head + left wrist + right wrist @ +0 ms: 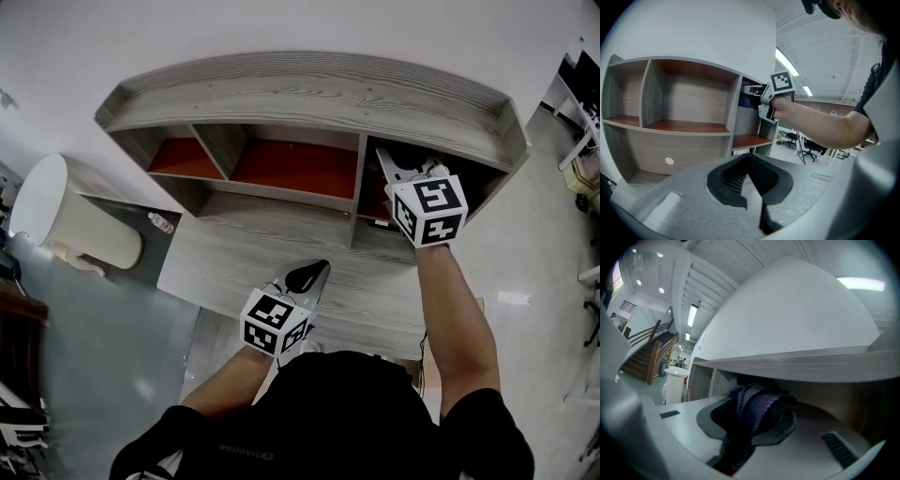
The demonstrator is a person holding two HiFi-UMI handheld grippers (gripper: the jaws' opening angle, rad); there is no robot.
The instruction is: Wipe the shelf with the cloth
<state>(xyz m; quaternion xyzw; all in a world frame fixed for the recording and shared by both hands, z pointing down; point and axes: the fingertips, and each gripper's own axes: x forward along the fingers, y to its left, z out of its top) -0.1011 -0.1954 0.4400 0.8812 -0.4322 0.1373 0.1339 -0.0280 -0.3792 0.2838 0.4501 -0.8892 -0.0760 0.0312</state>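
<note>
The grey wooden shelf (309, 98) has three compartments with red-brown floors. My right gripper (410, 174) reaches into the right-hand compartment (375, 199), with its tips in the shadow there. In the right gripper view it (752, 401) is shut on a dark blue cloth (757, 406) just under the shelf's top board (801, 365). The left gripper view shows that cloth (746, 100) inside the opening, ahead of the marker cube (782, 83). My left gripper (312, 274) hangs over the desk top, apart from the shelf; its jaws (749, 159) are shut with nothing between them.
The grey desk top (272, 267) runs in front of the shelf. A white round bin (61, 214) and a small bottle (160, 223) are at the left. Office chairs (808, 146) stand beyond the shelf's right side. A staircase (647, 355) lies far off.
</note>
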